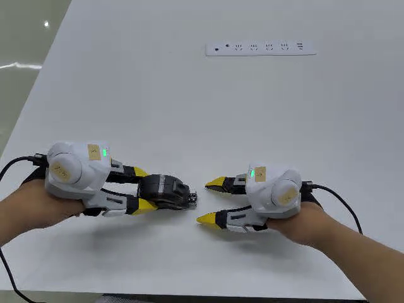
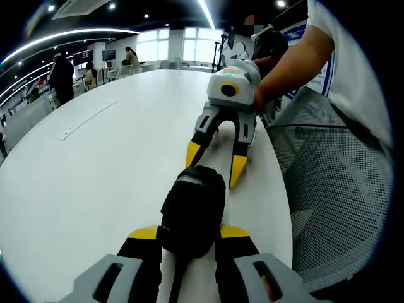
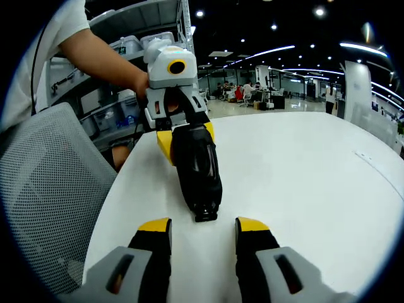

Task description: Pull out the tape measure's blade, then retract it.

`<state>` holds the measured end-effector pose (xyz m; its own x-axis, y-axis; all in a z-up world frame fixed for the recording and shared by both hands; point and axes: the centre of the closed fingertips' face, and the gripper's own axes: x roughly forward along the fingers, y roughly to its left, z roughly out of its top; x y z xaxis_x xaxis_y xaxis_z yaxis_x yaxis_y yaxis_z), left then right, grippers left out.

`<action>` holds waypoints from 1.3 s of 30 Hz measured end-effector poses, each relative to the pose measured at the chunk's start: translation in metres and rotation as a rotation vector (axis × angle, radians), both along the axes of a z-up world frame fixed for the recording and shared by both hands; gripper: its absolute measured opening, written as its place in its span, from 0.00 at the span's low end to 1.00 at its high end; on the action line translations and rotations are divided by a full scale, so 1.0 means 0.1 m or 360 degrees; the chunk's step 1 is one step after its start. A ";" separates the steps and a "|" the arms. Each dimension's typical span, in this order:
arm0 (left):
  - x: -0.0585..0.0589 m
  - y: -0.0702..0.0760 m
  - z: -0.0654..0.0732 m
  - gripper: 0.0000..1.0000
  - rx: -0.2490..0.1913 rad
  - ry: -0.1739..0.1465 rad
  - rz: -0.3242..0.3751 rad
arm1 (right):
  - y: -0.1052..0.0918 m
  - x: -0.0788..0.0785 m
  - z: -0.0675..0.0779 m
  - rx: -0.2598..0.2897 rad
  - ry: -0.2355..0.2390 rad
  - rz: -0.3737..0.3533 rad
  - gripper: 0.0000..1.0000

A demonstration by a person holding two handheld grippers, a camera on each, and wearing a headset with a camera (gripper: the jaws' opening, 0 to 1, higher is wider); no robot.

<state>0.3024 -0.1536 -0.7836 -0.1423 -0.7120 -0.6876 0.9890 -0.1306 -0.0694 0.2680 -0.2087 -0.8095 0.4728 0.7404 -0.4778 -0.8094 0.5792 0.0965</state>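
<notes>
Head view: the tape measure (image 1: 165, 191) sits toward the bench's (image 1: 189, 101) near edge, clamped across its case by the left tool (image 1: 142, 189) so its blade tab (image 1: 192, 201) faces the right tool (image 1: 209, 201), whose jaws stand apart just beside it, probably ready to pinch it.

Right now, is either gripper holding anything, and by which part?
The left gripper holds the tape measure by the sides of its case; the right gripper is open and empty.

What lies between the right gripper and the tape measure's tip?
Nothing: in the head view, bare white table separates the right gripper from the tape measure.
</notes>
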 end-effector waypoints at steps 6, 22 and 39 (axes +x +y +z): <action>0.00 0.00 0.00 0.30 0.0005 -0.0006 -0.0006 | 0.05 0.05 -0.01 0.0003 -0.0008 0.0013 0.32; 0.00 -0.01 0.00 0.30 0.0012 0.0007 -0.0013 | 0.08 0.11 -0.03 -0.0016 -0.0045 0.0070 0.21; 0.00 -0.01 0.00 0.30 0.0015 -0.0004 -0.0027 | 0.12 0.10 -0.05 -0.0023 -0.0050 0.0125 0.15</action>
<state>0.3021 -0.1542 -0.7839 -0.1525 -0.7031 -0.6945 0.9868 -0.1466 -0.0683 0.2781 -0.1969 -0.8143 0.4282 0.7689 -0.4748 -0.8550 0.5148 0.0626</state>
